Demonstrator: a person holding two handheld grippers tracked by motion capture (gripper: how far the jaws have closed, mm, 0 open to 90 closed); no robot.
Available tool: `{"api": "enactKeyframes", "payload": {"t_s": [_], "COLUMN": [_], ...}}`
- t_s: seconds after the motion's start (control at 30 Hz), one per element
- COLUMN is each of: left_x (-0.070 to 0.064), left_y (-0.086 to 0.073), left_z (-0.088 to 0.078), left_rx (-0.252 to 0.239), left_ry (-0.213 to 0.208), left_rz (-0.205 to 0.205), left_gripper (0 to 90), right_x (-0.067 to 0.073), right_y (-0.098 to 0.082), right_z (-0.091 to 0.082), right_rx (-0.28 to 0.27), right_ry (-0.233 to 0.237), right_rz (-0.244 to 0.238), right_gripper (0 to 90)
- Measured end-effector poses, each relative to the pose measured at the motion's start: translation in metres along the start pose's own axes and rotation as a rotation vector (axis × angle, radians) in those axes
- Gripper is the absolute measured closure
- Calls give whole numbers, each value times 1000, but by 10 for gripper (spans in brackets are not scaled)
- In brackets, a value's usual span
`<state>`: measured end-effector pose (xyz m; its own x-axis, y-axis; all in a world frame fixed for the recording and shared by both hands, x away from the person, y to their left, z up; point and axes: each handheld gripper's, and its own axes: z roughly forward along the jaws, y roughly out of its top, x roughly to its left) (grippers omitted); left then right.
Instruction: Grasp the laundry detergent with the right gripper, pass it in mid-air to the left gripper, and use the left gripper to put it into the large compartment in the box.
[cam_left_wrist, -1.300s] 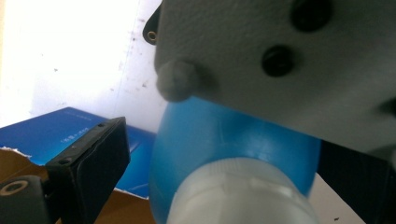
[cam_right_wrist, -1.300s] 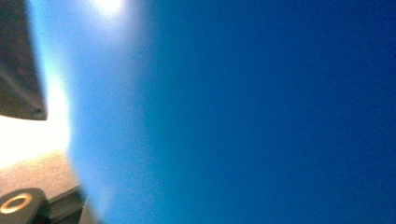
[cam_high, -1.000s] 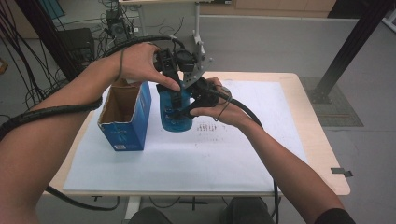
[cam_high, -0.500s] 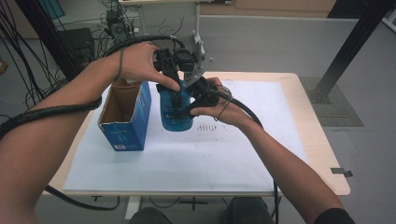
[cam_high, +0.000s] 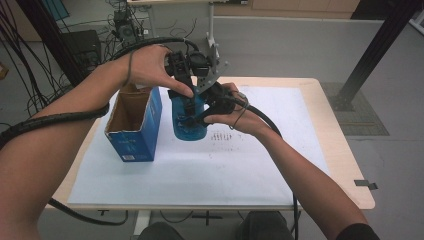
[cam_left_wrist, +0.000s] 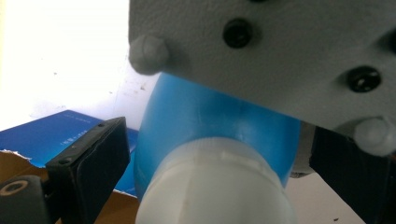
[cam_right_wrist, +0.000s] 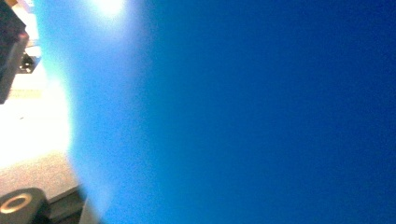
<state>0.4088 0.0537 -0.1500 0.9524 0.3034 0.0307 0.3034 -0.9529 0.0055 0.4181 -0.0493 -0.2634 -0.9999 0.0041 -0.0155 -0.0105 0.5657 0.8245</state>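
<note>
**Nothing moved: bottle held by both grippers beside the box**

No change is seen since the earlier frames: both hands and the bottle have stayed in the same place.

In the high view, the blue bottle is stood upright on the white sheet that covers the table, just beside the open blue box, on its right. The left hand is brought in from the upper left, with the forearm stretched across the box and the wrist bent down, so that the left gripper is pointed down on the top of the bottle. The right hand is brought in from the right, with the forearm held low over the sheet, and the right gripper is laid level against the side of the bottle.

In the left gripper view, the white cap is seen between the two black jaws, with the grey plate of the other gripper above it. The jaws are set around the cap, but whether the pads are pressed on it cannot be told.

In the right gripper view, the blue wall of the bottle is seen very near. The right jaws are closed on the bottle body.
</note>
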Motion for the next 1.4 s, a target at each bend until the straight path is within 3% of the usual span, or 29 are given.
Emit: {"api": "enactKeyframes", "payload": {"t_s": [0.73, 1.07, 1.4], "left_x": [-1, -1, 0], "left_y": [2, 0, 1], "left_z": [-1, -1, -1], "left_rx": [5, 2, 1], "left_ry": [6, 1, -2], "left_rz": [11, 21, 24], "left_gripper": [74, 180, 231], "right_x": [1, 1, 1], "right_y": [0, 1, 1], "right_z": [-1, -2, -3], "right_rx": [6, -6, -9], "right_ry": [-4, 4, -6], "right_rz": [2, -6, -23], "right_gripper": [441, 442, 441]}}
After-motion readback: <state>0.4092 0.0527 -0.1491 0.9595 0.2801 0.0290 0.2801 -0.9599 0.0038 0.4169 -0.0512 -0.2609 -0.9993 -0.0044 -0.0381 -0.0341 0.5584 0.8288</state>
